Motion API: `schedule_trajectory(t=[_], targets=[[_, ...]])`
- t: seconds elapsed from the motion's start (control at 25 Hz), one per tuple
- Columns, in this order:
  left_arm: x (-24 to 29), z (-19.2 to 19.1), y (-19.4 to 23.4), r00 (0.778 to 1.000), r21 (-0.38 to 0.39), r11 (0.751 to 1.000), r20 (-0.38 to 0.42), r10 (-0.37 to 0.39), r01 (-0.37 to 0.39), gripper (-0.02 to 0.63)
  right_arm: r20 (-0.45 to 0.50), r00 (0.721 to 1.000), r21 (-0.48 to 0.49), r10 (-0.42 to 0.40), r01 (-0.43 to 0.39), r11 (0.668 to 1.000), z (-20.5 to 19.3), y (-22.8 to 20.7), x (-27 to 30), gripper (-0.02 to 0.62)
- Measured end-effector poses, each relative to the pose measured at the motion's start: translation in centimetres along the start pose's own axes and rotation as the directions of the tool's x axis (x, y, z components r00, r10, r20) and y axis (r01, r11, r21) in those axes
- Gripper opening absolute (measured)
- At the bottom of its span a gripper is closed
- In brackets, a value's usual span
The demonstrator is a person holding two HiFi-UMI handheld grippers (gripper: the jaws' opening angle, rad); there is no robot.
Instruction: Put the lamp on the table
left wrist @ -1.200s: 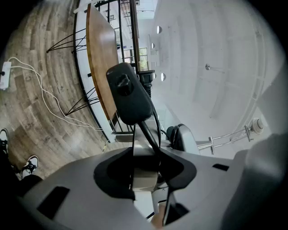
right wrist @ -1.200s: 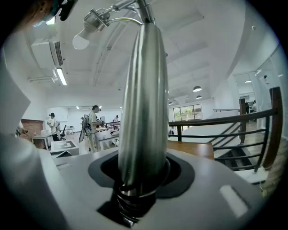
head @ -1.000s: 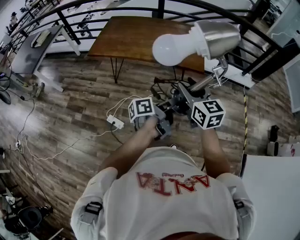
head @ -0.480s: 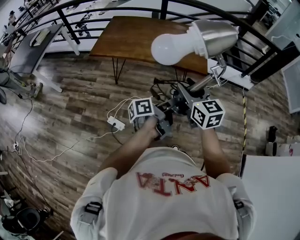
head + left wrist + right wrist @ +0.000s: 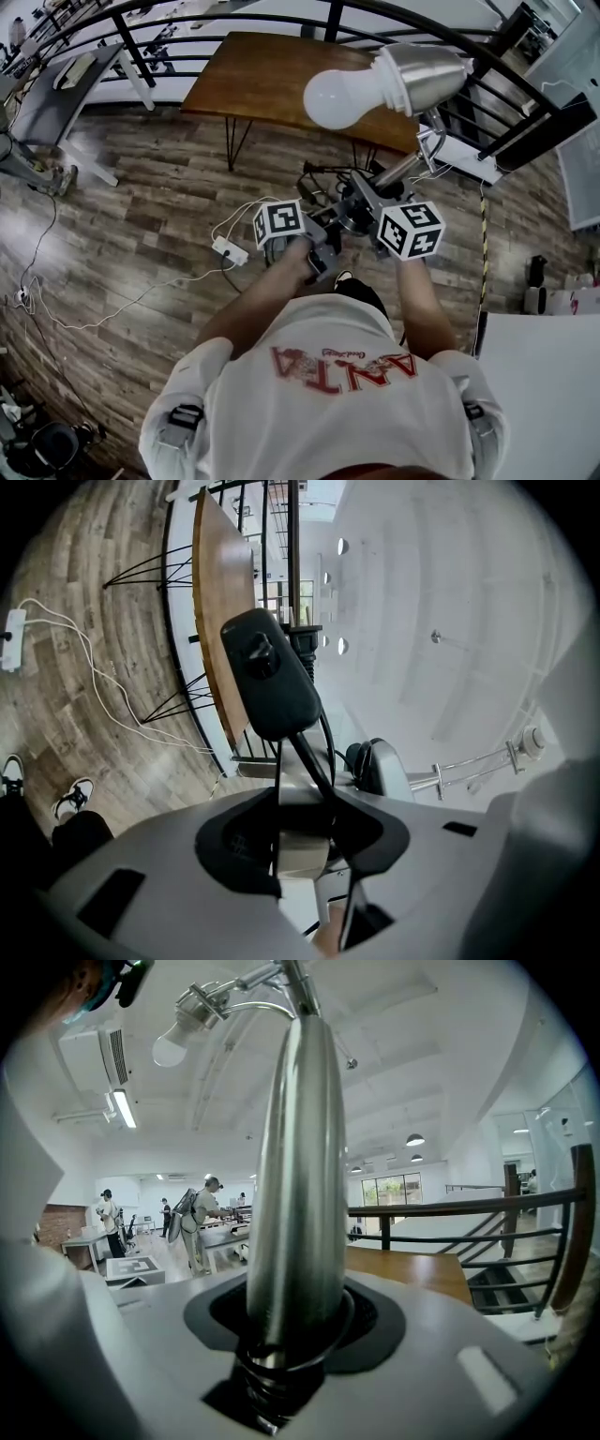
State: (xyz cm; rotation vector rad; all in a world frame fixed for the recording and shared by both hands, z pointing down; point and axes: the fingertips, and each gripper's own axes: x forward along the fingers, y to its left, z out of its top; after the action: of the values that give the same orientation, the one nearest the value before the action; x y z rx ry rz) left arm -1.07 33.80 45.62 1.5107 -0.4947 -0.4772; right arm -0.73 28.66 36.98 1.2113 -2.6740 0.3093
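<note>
Plainly, shirt [image 5: 328, 394] behind the lamp [image 5: 412, 80] reads "ANTA".

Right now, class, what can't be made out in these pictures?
- The lamp lower end: head view, hidden behind the marker cubes.
- Cable end: left gripper view, cut off by the left gripper, which clamps the lamp.
- People behind: right gripper view, too small; the right gripper clamps the lamp pole.

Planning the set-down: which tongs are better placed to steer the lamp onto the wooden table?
Right, probably. The right tongs clamp the thick stem of the lamp, which runs up toward the bulb. The left tongs only pinch a thin metal strip beside the cable and black switch.
</note>
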Motion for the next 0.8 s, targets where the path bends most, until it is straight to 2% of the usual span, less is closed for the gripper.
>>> schedule_trajectory(t=[0.44,0.8], targets=[[2.7,7.2,1.1,0.997,0.003,0.999,0.059,0.044,-0.044,0.155,0.009,0.998,0.034,0.068,-0.068,0.997,0.9,-3.6,7.0,0.181],[11.5,14.2,0.2,0.993,0.007,0.999,0.109,0.041,-0.042,0.155,0.014,0.994,0.009,0.112,-0.112,0.994,4.5,-12.5,12.5,0.181]])
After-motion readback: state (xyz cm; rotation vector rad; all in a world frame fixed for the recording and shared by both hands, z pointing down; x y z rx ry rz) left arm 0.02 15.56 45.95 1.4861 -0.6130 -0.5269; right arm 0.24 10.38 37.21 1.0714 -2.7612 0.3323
